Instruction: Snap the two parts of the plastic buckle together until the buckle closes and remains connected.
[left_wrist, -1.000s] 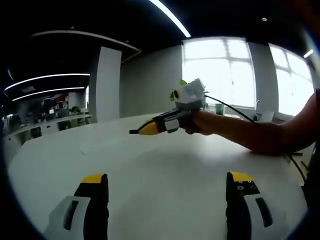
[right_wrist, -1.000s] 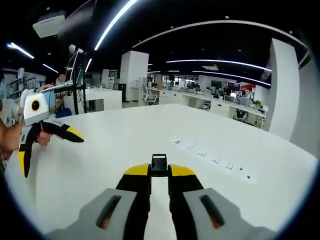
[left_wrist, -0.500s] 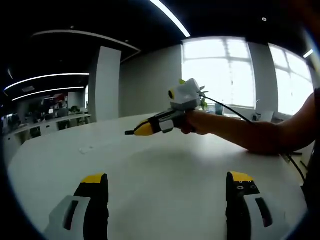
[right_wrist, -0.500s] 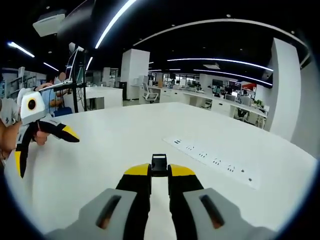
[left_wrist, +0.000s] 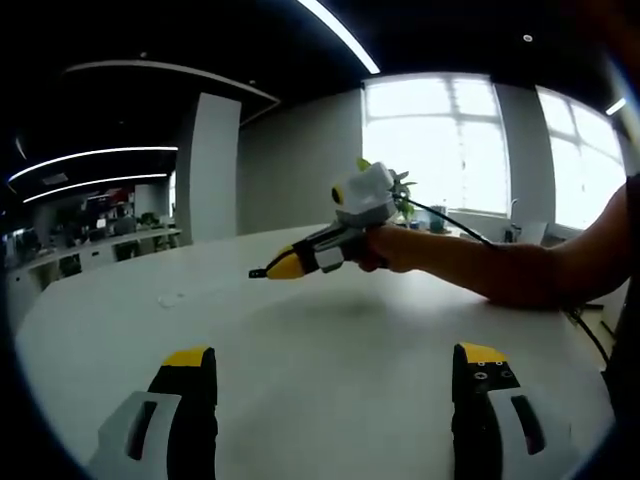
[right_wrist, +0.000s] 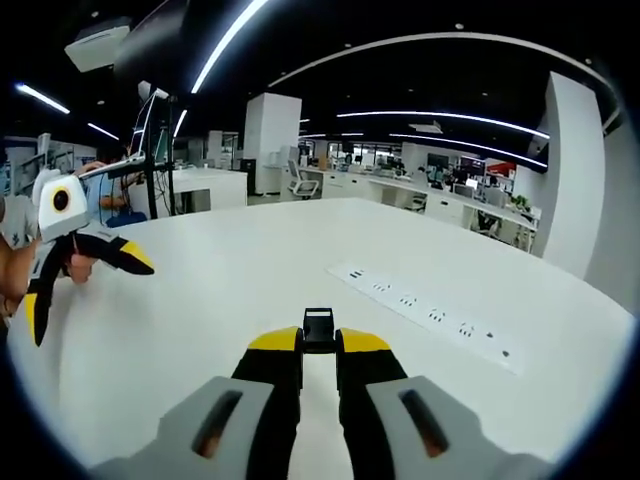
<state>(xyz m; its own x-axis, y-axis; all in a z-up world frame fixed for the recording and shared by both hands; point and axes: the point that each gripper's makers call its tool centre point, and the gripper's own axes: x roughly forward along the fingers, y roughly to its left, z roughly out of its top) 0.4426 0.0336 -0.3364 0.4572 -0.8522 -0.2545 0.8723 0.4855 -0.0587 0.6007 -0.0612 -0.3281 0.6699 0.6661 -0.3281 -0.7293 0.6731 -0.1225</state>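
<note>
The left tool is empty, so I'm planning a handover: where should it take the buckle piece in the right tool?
Probably the end of the buckle piece that pokes past the right tool, coming head-on from beyond its yellow tips; the rest sits pinched between the jaws.

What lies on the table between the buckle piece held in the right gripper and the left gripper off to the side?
Bare white table. In the right gripper view, nothing lies between the buckle piece in the right gripper and the open left gripper.

Windows blown out, ceiling strips glare, fisheye-bent edges.
</note>
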